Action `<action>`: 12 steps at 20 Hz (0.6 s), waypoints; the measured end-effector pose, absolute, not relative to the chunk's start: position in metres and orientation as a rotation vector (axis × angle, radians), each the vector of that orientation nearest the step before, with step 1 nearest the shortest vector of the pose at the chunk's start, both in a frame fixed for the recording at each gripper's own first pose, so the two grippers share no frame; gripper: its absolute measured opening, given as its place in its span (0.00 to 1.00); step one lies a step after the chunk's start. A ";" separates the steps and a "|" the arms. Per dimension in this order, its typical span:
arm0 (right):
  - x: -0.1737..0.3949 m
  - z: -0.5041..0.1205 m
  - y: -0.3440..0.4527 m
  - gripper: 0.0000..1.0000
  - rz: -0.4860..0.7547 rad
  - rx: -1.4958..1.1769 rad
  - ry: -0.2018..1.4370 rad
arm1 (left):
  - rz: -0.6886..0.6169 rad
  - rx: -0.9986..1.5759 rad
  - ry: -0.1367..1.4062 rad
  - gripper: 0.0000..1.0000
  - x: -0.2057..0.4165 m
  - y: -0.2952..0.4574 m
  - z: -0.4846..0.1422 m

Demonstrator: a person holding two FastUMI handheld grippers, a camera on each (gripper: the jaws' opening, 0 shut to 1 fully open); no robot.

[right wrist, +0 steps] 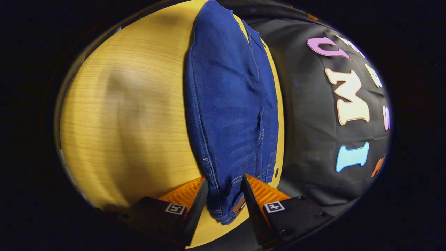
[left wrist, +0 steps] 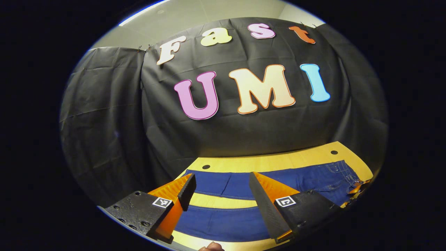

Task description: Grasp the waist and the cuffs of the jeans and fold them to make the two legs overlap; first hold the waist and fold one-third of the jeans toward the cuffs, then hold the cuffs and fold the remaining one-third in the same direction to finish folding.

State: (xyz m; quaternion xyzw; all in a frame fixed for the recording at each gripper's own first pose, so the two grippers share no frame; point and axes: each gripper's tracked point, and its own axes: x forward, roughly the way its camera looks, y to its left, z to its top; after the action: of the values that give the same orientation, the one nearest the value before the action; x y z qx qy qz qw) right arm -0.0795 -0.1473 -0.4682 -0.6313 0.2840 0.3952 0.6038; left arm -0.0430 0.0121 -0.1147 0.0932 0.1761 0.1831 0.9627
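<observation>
Blue jeans (right wrist: 230,115) lie flat on the yellow surface (right wrist: 132,115), soft, floppy and a bit heavy, so we think our wide right fingers (right wrist: 224,195) should pinch the thick waist edge between them, while our left fingers (left wrist: 221,195) hang wide above the legs.
</observation>
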 end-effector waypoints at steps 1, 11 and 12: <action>-0.077 -0.474 -0.147 0.53 0.919 -1.453 0.678 | 0.368 0.192 0.359 0.94 -0.043 0.012 -0.115; -0.070 -0.478 -0.147 0.03 0.852 -1.364 0.730 | 0.343 0.399 0.422 0.95 -0.060 0.039 -0.128; -0.071 -0.479 -0.146 0.03 0.847 -1.374 0.724 | 0.335 0.445 0.438 0.94 -0.063 0.048 -0.131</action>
State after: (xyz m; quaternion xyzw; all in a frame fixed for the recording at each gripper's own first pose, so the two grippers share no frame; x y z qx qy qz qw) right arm -0.0714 -0.1457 -0.4786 -0.6009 0.3168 0.3703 0.6336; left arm -0.0634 0.0480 -0.1313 0.2179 0.2146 0.1639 0.9379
